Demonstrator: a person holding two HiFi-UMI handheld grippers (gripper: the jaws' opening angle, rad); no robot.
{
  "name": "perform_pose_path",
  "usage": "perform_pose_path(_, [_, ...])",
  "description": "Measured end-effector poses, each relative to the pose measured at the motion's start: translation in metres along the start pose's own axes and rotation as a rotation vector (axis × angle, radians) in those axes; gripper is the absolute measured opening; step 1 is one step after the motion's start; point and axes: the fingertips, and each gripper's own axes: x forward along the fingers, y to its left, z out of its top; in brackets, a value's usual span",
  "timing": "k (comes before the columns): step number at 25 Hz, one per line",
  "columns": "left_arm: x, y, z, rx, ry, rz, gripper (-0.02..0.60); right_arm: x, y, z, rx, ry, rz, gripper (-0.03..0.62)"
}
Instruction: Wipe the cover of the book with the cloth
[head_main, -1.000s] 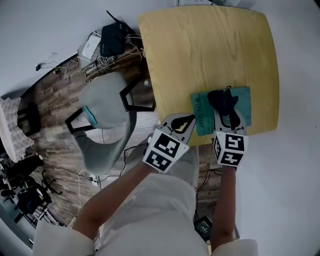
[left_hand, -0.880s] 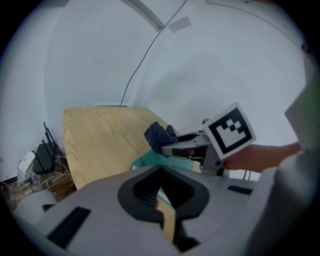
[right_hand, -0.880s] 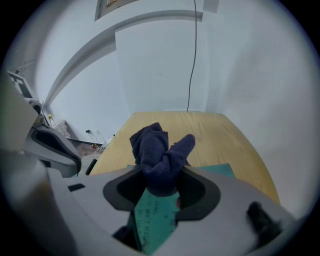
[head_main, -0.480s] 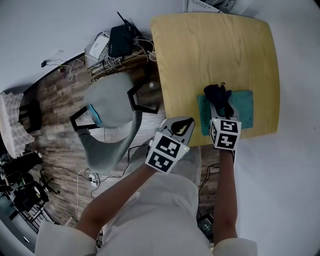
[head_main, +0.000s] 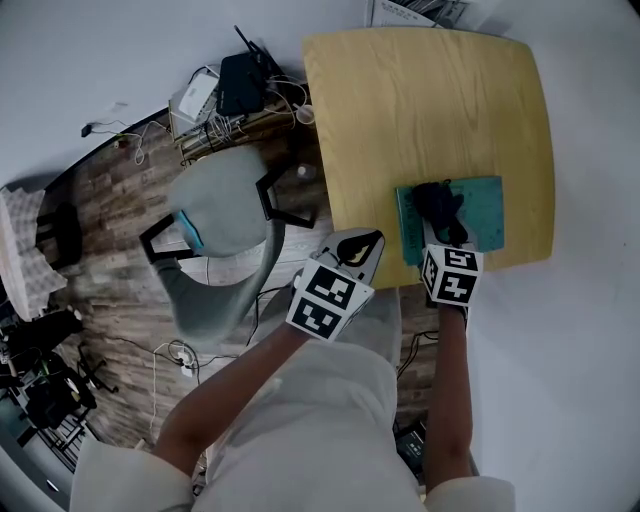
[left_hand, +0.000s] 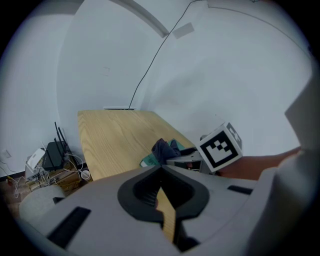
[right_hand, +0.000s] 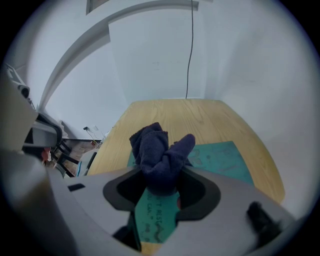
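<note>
A teal book (head_main: 478, 213) lies on the yellow wooden table (head_main: 420, 110) near its front edge. My right gripper (head_main: 441, 228) is shut on a bunched dark blue cloth (head_main: 437, 203), which rests on the left part of the cover. In the right gripper view the cloth (right_hand: 160, 155) bulges out between the jaws, with the book (right_hand: 222, 159) beneath it. My left gripper (head_main: 360, 247) hovers off the table's front left corner, jaws shut on nothing. From the left gripper view (left_hand: 161, 170) I see the cloth (left_hand: 162, 150) and the book (left_hand: 148, 161) ahead.
A grey chair (head_main: 215, 215) stands on the wooden floor left of the table. A black router with tangled cables (head_main: 240, 82) sits beyond it. Papers (head_main: 415, 10) lie at the table's far edge. The wall is close behind the table.
The right gripper has slid the cloth from the middle of the cover to its left part, then drawn back slightly towards me. The left gripper has hardly moved.
</note>
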Motion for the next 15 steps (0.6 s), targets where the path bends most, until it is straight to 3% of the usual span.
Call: perform_pose_path(15, [-0.009,-0.005,-0.004,0.016,-0.009,-0.021,0.009,-0.037,-0.002,-0.064,-0.021,0.088,-0.034,0.184])
